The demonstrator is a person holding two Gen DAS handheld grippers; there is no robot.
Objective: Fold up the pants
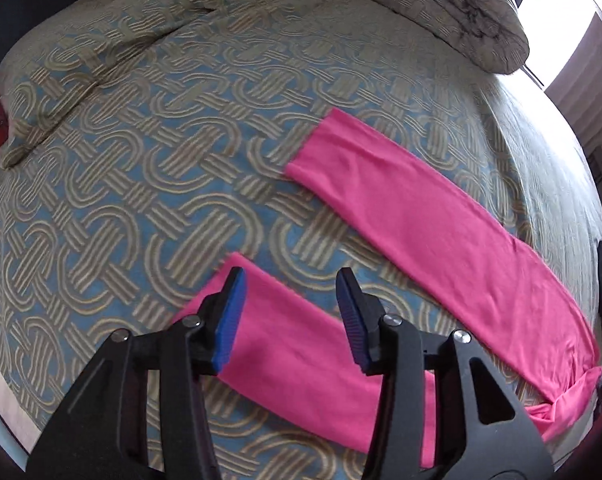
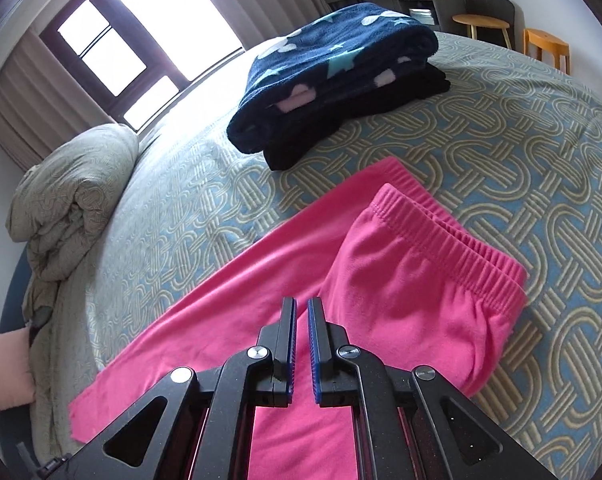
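Left wrist view: left tool [image 1: 291, 286] w/ blue pads [image 1: 233, 320] standing apart, nothing between them, hanging over the near leg [image 1: 301, 360] of the pink pants [image 1: 441, 232]. Pads don't touch the fabric as far as can be told. That leg lies flat on the bed [image 1: 141, 140], its cuff just ahead-left of the left pad. The 2nd leg [image 1: 421, 216] runs ahead and to the right of the tool, also flat, cuff well ahead. Both legs spread in a V, joining at a bunched bit far right near the frame edge. Rumpled duvet [image 1: 441, 8] far ahead-right.

Right wrist view: right tool [image 2: 301, 308] w/ jaws together, only a thin slit between the pads, no cloth in it. It sits above the pants' seat area. Elastic waistband [image 2: 453, 240] lies ahead-right of the tool, partly folded over itself. One leg stretches back-left past the tool. Ahead of it, well apart from the pants, a folded navy blanket w/ stars [image 2: 341, 64] on top of a dark folded item [image 2: 365, 120]. Window [image 2: 149, 32] far ahead-left, stools [image 2: 513, 36] far ahead-right.
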